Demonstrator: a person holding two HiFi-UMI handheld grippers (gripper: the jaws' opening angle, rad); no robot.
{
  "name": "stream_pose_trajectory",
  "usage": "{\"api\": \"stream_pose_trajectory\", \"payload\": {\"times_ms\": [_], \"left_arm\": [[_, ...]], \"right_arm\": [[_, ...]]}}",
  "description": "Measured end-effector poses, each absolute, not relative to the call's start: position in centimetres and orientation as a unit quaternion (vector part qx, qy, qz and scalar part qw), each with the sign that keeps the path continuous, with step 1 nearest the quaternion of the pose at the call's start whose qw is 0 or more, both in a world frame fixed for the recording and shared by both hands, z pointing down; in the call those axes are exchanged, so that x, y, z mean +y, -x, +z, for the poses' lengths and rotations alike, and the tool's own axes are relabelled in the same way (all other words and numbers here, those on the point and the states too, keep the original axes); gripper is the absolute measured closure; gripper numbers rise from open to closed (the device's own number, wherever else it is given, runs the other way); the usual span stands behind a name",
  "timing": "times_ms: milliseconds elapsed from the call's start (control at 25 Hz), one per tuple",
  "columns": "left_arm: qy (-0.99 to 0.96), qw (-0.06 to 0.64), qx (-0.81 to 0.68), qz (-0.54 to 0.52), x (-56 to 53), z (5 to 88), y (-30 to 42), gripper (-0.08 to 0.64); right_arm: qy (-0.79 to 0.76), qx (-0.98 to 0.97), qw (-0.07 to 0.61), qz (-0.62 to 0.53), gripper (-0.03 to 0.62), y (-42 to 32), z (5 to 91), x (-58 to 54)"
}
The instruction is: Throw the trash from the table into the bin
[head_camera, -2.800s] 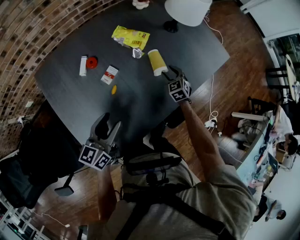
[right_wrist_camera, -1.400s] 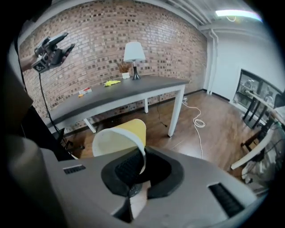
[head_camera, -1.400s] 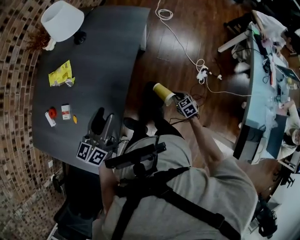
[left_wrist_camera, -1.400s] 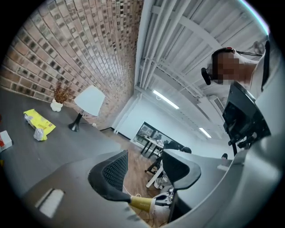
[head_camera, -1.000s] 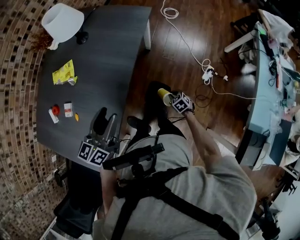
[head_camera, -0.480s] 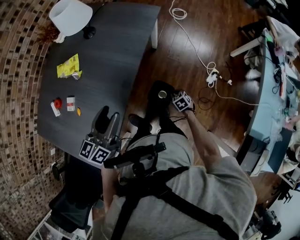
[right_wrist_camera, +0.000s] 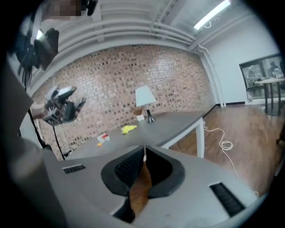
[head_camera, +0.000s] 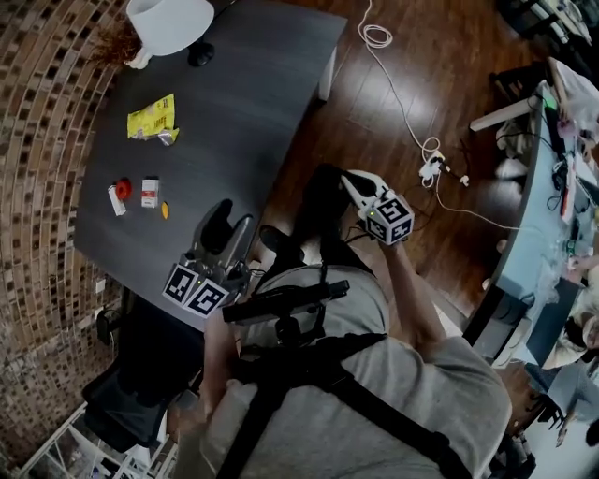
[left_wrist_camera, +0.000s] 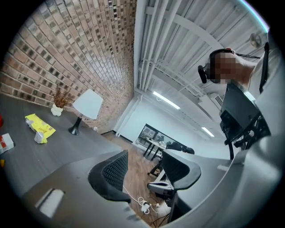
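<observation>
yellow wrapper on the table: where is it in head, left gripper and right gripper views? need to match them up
Head view: yellow wrapper upper left, on the dark table, near the brick wall.
Left gripper view: yellow wrapper at the far left, lower left of the lamp.
Right gripper view: yellow wrapper small, near centre, lower left of the lamp.
Shared landmark: white lamp, on the table in all three views.

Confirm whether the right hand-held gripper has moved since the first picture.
Yes. The right hand-held gripper was over the dark table at the yellow cup; now it is off the table's right edge, beside the black bin on the wooden floor.
</observation>
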State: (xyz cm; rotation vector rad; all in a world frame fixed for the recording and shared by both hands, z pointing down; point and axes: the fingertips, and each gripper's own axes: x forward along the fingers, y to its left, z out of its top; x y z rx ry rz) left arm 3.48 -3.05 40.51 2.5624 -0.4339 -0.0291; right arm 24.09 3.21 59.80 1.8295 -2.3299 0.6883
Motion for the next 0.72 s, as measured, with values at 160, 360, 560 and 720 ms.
{"api": "stream_pose_trajectory", "payload": {"times_ms": [160, 360, 560, 720], "left_arm": [[-0.951, 0.265, -0.156, -0.027, -3.0, 39.7, -3.9, 0.33], [-0.951, 0.258, -0.168, -0.036, -3.1, 39.3, -3.5, 0.33], [-0.946, 0.26, -0.187, -0.046, -3.2, 39.2, -2.6, 0.33], [-0.937, 0.266, -0.215, -0.065, -3.5, 39.0, -1.4, 0.33]], "right_arm": [[-0.588, -0.785, -0.019, 0.194, 0.578, -23.1, 53.2, 2.2], [-0.557, -0.811, -0.063, 0.165, 0.58, -21.7, 47.6, 0.9], [-0.533, -0.829, -0.083, 0.145, 0.58, -20.8, 44.3, 0.5], [-0.503, -0.848, -0.097, 0.135, 0.58, -19.7, 42.5, 0.2]]}}
